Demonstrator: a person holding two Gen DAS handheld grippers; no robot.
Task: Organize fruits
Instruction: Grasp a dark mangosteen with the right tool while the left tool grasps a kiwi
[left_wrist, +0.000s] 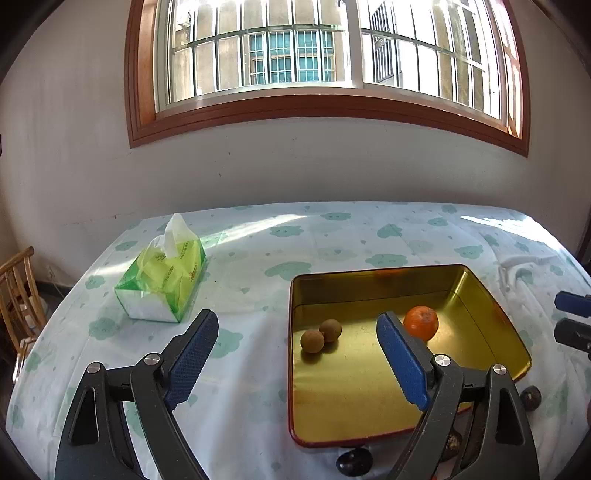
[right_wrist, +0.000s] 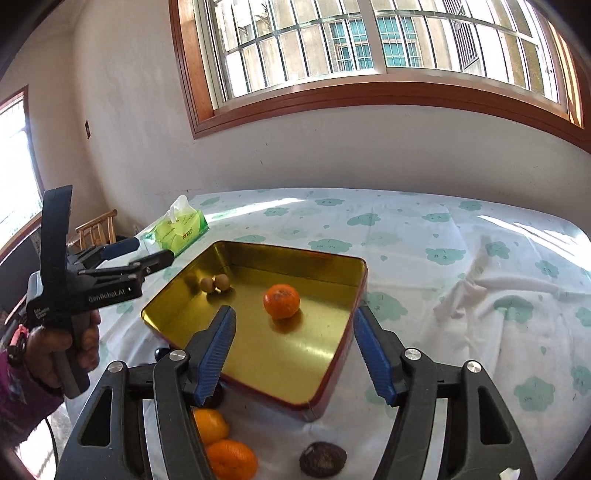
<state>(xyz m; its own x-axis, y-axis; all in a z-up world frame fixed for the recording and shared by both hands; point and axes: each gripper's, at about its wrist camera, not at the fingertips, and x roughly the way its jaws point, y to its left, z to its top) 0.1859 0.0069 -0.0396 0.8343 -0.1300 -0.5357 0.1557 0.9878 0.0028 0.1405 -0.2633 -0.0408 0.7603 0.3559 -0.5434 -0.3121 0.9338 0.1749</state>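
A shallow gold tin with a red outer wall sits on the table, which is covered by a pale cloth printed with green clouds. The tin is rectangular; in the right wrist view its long axis runs from the near right corner away toward the far left, toward the tissue pack.

Inside the tin, an orange lies near the middle of the floor, stem end turned up toward the camera. Two small brown fruits lie touching each other by the tin's far left wall, well apart from the orange.

Outside the tin, along its near edge, two more oranges lie touching, one behind the other, partly hidden by a finger of the right gripper. Just to their right is a dark wrinkled fruit. A dark round fruit also lies at the tin's near edge in the left wrist view.

The left gripper hovers over the tin's near left edge, jaws wide apart with nothing between them. A hand holds it by the handle. The right gripper hangs over the tin's near right corner, jaws apart, gripping nothing; the tin's corner lies below the gap.
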